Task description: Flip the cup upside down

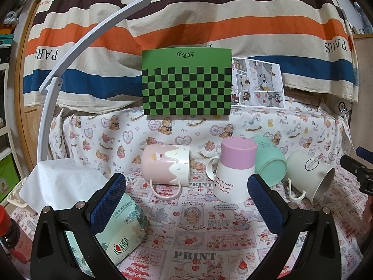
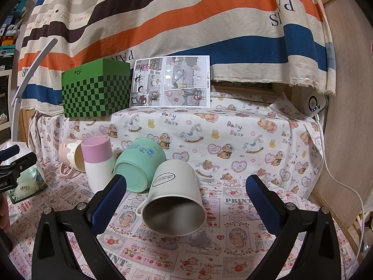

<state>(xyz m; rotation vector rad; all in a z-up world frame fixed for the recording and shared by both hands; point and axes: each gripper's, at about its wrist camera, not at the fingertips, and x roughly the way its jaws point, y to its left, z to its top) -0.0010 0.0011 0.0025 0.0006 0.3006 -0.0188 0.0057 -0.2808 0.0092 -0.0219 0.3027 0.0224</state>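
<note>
Several cups sit on the printed cloth. A pink-and-white mug (image 1: 166, 166) (image 2: 70, 157) lies on its side. A lilac-and-white cup (image 1: 234, 169) (image 2: 98, 163) stands upside down. A mint cup (image 1: 270, 161) (image 2: 137, 163) lies on its side, bottom towards me. A white mug (image 1: 311, 175) (image 2: 174, 198) lies on its side, mouth towards the right wrist camera. My left gripper (image 1: 186, 198) is open and empty, in front of the pink mug and lilac cup. My right gripper (image 2: 186, 198) is open and empty, with the white mug between its fingers.
A green checkered box (image 1: 186, 81) (image 2: 95, 88) and a comic sheet (image 1: 257, 82) (image 2: 171, 81) stand on the raised ledge behind. A tissue pack (image 1: 121, 228) (image 2: 28, 182), white tissue (image 1: 60, 184) and a dark bottle (image 1: 11, 235) are at left. A white lamp arm (image 1: 77, 49) curves overhead.
</note>
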